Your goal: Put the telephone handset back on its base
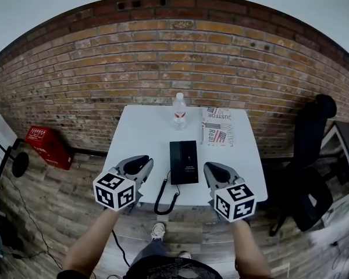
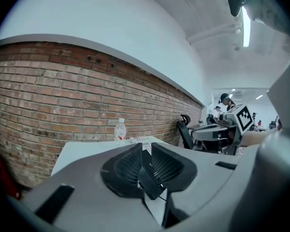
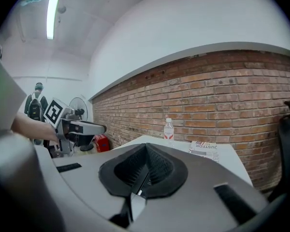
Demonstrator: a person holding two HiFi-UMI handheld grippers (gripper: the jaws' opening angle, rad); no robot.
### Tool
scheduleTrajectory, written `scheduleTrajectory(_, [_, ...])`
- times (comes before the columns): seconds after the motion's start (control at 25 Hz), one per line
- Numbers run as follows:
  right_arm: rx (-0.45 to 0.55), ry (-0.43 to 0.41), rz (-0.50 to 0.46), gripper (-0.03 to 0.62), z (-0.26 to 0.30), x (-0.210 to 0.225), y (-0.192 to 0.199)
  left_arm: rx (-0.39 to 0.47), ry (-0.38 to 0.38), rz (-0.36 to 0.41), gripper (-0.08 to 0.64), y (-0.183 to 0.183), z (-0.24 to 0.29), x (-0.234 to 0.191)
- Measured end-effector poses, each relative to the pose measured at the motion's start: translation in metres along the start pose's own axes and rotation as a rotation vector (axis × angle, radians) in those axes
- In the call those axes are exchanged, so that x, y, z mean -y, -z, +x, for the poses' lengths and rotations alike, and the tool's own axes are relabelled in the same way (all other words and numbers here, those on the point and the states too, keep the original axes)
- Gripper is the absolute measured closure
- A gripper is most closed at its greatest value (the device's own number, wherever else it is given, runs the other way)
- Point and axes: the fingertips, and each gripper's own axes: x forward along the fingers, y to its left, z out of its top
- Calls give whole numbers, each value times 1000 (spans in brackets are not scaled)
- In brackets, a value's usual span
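A black telephone (image 1: 184, 162) lies flat in the middle of the white table (image 1: 139, 133). Its handset seems to rest along the base's left side, but I cannot separate the two. The curly cord (image 1: 164, 200) hangs over the table's front edge. My left gripper (image 1: 139, 164) hovers at the front left of the phone and my right gripper (image 1: 216, 171) at the front right, both apart from it. In the left gripper view the jaws (image 2: 146, 146) stand almost together with only a slit, and in the right gripper view the jaws (image 3: 146, 146) meet. Neither holds anything.
A water bottle (image 1: 178, 110) stands at the table's back edge, with a folded newspaper (image 1: 217, 127) to its right. A brick wall runs behind. On the wooden floor, a red crate (image 1: 46, 146) sits at the left and a black office chair (image 1: 314, 173) at the right.
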Motion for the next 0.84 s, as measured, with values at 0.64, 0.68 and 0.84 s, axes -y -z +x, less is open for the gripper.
scheduleTrajectory(0.64, [4, 13, -24, 591, -27, 0, 4, 59, -94, 55, 538, 4, -15, 28])
scheduleTrajectory(0.68, [5, 14, -23, 591, -28, -1, 4, 62, -93, 53, 538, 4, -15, 29])
scheduleTrajectory(0.84, [7, 12, -17, 591, -32, -6, 6, 66, -93, 47, 538, 7, -21, 33])
